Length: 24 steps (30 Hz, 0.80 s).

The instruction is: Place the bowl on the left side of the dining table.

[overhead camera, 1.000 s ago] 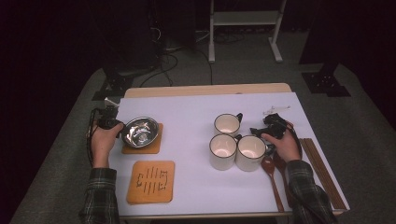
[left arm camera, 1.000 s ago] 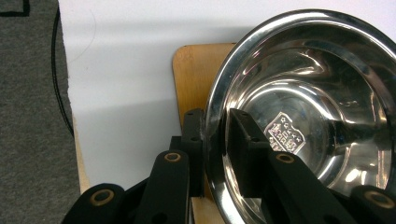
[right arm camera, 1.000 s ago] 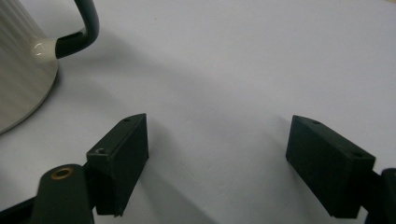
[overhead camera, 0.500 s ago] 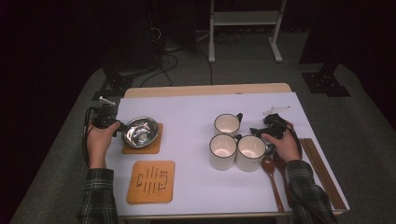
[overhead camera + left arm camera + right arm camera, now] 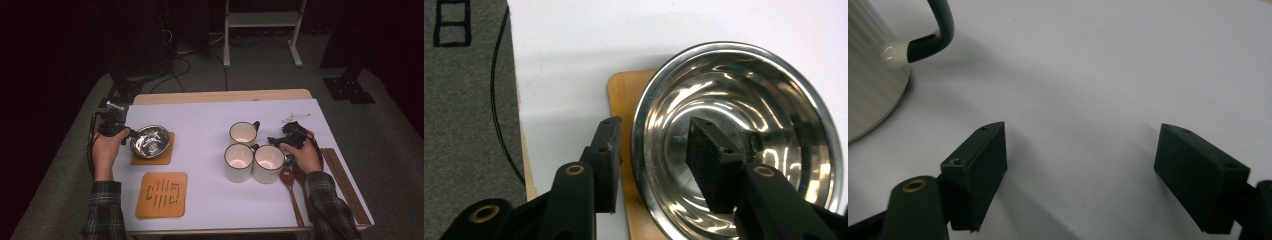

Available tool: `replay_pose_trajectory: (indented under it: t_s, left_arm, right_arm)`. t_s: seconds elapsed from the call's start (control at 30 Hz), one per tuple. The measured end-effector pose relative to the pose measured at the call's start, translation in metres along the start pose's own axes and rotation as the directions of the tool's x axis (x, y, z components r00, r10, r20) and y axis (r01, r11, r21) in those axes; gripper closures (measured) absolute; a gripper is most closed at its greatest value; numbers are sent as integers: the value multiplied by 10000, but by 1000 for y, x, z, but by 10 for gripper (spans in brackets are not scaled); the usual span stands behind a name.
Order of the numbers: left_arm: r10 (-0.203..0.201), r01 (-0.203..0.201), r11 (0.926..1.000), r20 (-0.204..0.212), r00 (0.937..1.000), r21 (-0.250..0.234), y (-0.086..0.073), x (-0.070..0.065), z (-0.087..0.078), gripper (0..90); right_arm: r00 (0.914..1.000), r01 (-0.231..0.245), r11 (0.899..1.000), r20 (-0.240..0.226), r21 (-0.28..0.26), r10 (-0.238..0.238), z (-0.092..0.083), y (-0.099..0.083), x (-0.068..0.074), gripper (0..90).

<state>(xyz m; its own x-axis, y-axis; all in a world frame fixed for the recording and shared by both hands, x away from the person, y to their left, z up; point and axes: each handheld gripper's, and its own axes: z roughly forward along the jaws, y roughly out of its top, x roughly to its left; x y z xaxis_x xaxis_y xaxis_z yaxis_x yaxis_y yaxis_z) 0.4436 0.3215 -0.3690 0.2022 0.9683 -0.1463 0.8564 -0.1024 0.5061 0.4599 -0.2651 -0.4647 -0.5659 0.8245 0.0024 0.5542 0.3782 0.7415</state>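
Fingers of the left gripper, just opening, straddle the steel bowl rim ungripped; right gripper gapes empty; no writing is legible.

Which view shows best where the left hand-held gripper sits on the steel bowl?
The left gripper view: the left hand-held gripper straddles the steel bowl rim, jaws just opening, pads clear. The high view shows the bowl small on its coaster.
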Motion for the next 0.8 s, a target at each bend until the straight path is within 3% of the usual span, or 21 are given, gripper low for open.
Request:
replay_pose_trajectory:
  t_s: [0.47, 0.8]
  left_arm:
    - [540, -529, 9982, 401, 9977, -295, 4, -19, -7, 455]
    - [891, -861, 9955, 796, 9928, -408, 5, -31, -8, 397]
  right_arm:
    - [10000, -10, 10000, -6, 3, 10, 0, 0, 0, 194]
    - [10000, -7, 10000, -5, 1, 7, 0, 0, 0, 195]
